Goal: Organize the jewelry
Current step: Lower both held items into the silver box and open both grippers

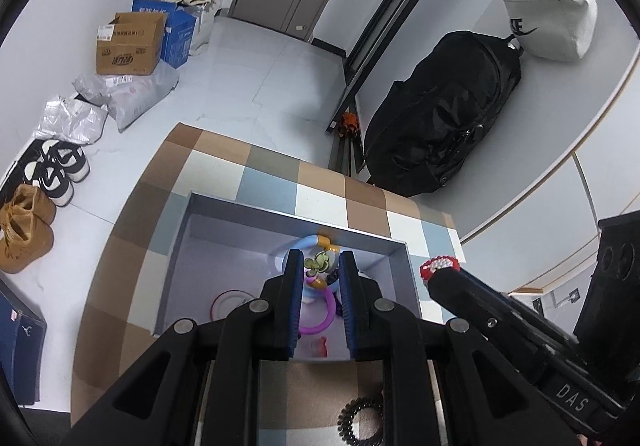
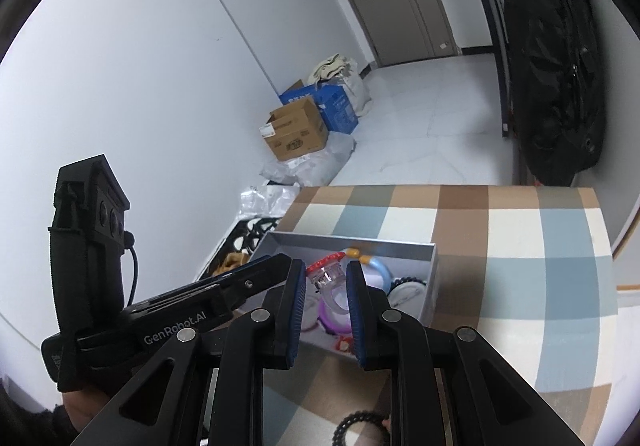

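The ring, clear with a red beaded top, is clamped in the right gripper just above the gray box on the table. The left gripper hovers over the box, jaws apart and empty. To my eye, lower the ring inside the walls before letting go.

Black coil hair tie cut by frame edge; box contents partly hidden behind left gripper fingers
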